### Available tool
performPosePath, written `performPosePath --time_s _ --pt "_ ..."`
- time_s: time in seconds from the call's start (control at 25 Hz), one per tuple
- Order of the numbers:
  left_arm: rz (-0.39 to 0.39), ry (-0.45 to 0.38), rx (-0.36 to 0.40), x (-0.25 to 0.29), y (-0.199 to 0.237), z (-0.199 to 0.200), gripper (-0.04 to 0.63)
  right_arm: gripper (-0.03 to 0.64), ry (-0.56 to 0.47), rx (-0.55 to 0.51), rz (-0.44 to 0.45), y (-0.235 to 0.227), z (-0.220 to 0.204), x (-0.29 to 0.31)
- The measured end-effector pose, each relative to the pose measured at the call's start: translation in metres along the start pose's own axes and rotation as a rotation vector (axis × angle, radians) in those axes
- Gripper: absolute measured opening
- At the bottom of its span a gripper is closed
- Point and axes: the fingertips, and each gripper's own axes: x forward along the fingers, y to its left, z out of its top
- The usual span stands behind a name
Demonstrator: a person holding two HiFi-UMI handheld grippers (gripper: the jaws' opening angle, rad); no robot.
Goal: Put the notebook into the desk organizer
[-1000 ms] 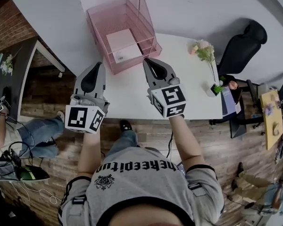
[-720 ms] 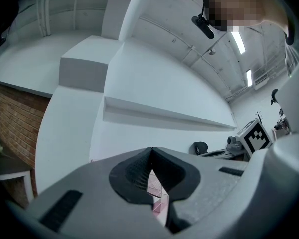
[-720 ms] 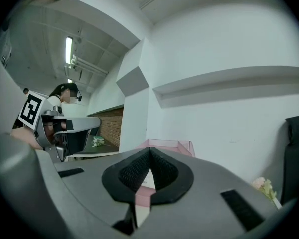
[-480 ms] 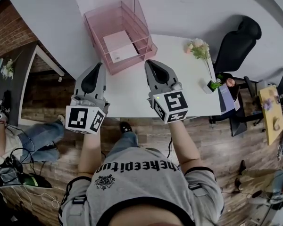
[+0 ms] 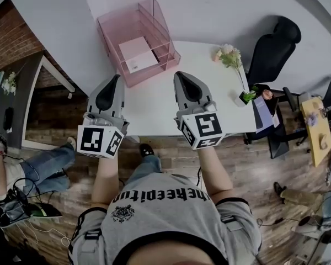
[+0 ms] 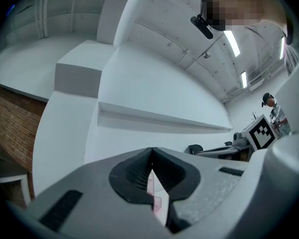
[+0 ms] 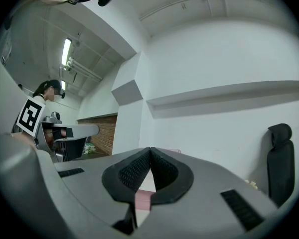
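White rectangular tabletop (image 5: 151,108) mid-frame, set against plain white wall (image 5: 226,10) across top. Red-brown brick wall (image 5: 8,35) upper left. Wood-plank floor (image 5: 254,167) below table. Black high-backed office chair (image 5: 273,48) upper right; small yellow table (image 5: 314,131) at right edge. Fluorescent ceiling strips (image 6: 232,43) lit.

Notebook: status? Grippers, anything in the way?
Left gripper shut, empty. Right gripper shut, empty. Notebook lying inside organizer. Nothing in the way.

Grey T-shirt (image 5: 171,217) with black lettering
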Motion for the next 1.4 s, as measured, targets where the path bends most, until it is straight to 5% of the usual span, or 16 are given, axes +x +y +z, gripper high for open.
performPosePath --time_s 1.4 --pt "-0.014 -0.032 -0.012 -0.039 -0.036 0.016 0.005 0.002 -0.111 0.039 -0.102 0.005 0.026 -0.085"
